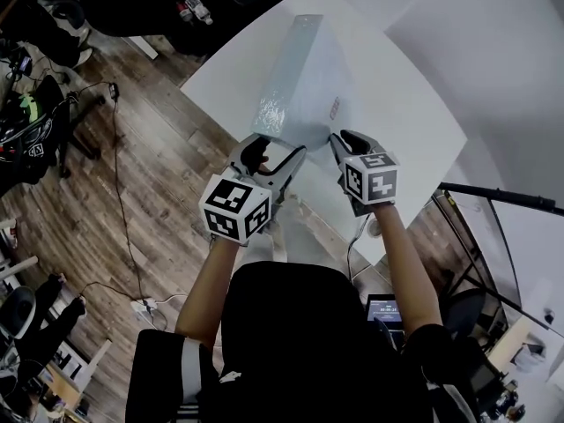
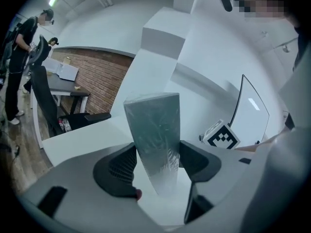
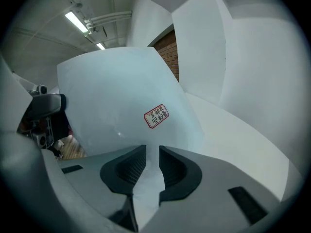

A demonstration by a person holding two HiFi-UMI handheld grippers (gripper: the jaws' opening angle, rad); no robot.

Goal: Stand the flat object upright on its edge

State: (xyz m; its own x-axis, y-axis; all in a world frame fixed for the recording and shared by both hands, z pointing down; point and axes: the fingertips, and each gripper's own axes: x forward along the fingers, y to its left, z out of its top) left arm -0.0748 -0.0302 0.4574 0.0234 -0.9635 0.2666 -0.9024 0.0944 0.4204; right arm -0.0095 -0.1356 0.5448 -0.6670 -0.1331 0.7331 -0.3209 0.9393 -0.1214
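Office room, wood floor (image 1: 150, 174), white counter (image 1: 414, 122) running away from the person. Other desks and chairs off to the side, not involved.

Task thing: shrink-wrapped flat pack (image 1: 304, 77), pale and glossy, red sticker (image 3: 156, 116) on its broad face. It is over the counter with its long axis pointing away from the person. The near end is at both claws. Looks tipped partway up rather than lying flat. Can't tell if the far end touches the counter.

Left claw (image 1: 269, 159): wide. Left gripper view shows the pack's narrow end standing between the pads, filling the gap. Pads look flush on both faces, so I read it as a grip across the thickness.

Right claw (image 1: 345, 144): narrow, pinched on a thin lip of the pack at the near right corner. The broad stickered face rises right in front of it.

Key relation: the pack extends straight ahead of both claws, both equally near, one on each near corner. Judgement: rotation is about the long axis. The left-side long edge likely becomes the base, with the right claw lifting its side over. Risk: slick wrap slipping in the narrow pinch.
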